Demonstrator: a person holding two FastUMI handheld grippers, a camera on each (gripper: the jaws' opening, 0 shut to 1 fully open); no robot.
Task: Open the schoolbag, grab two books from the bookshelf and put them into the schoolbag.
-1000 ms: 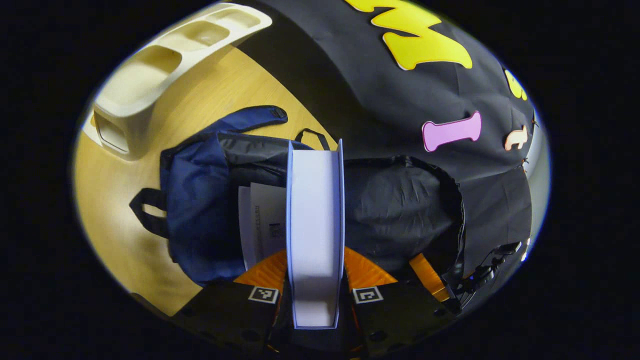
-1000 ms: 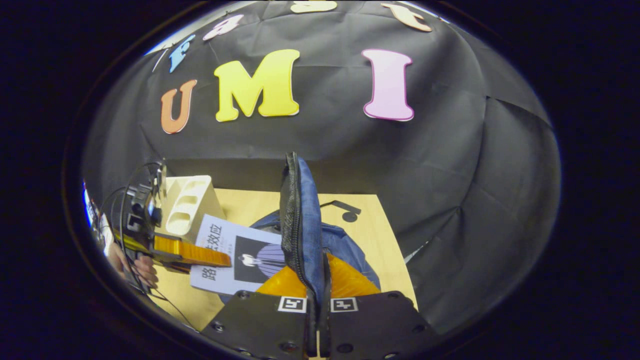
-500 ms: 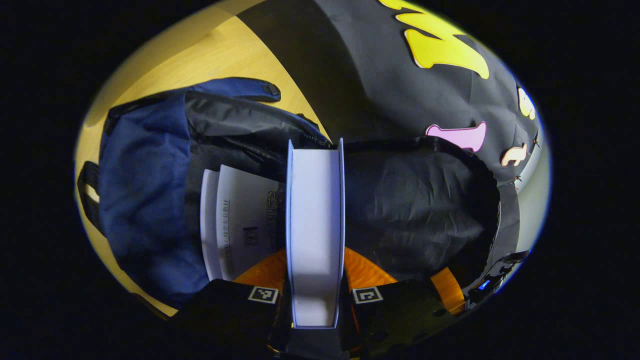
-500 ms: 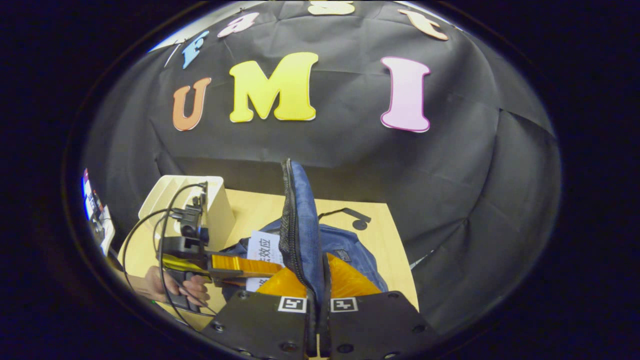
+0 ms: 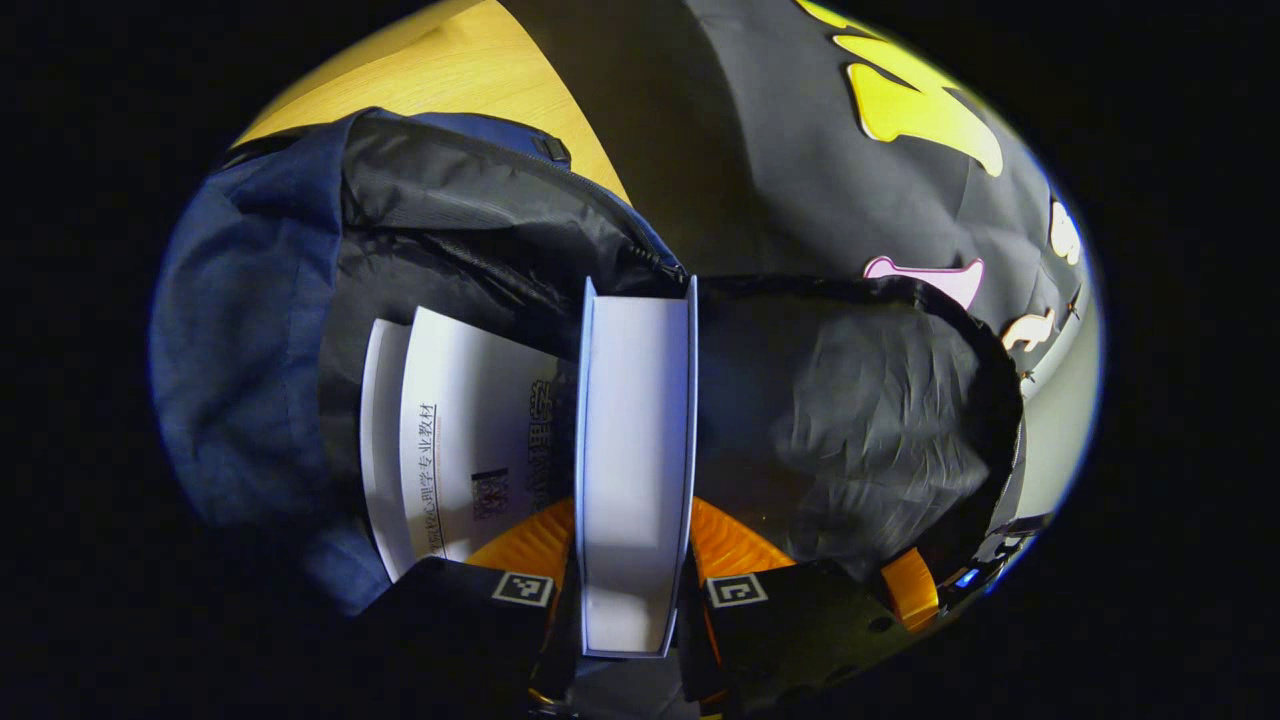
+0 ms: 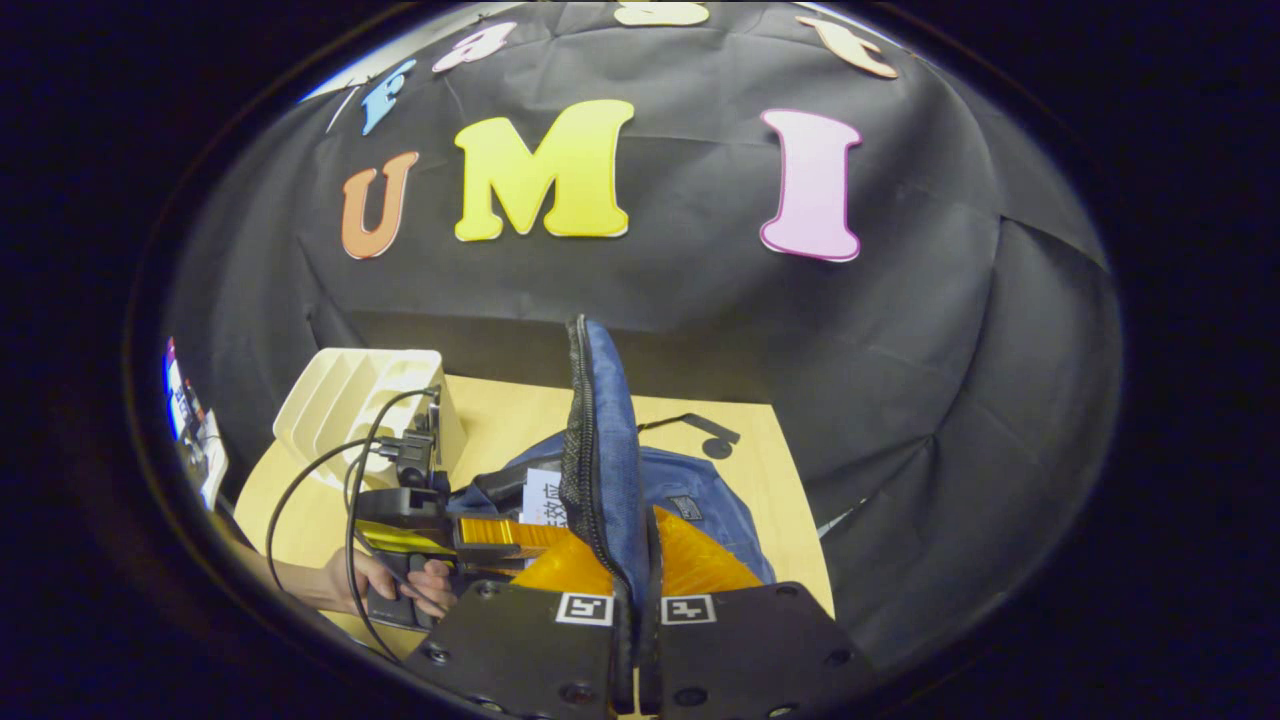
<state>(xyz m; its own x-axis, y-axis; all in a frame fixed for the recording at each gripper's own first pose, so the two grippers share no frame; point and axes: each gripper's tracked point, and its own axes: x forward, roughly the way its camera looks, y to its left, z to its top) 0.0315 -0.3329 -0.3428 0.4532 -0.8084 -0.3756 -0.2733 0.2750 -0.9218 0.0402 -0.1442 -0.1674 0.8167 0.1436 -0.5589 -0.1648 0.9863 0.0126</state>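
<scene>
Blue schoolbag (image 5: pixel 250 330) open; white book (image 5: pixel 632 460) edge-on at mouth, another book (image 5: pixel 450 430) seemingly inside.

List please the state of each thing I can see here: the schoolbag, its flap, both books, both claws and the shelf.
Schoolbag: open, lying on the table.
Bag flap: lifted upright, pinched by the right claw.
First book: inside the bag.
Second book: held edge-on by the left claw, entering the opening.
Bookshelf: standing, slots look empty.

bench (image 6: pixel 760 470): wooden, lower centre of the right gripper view
on it: bag (image 6: pixel 700 510) centre; shelf (image 6: pixel 340 400) left
</scene>
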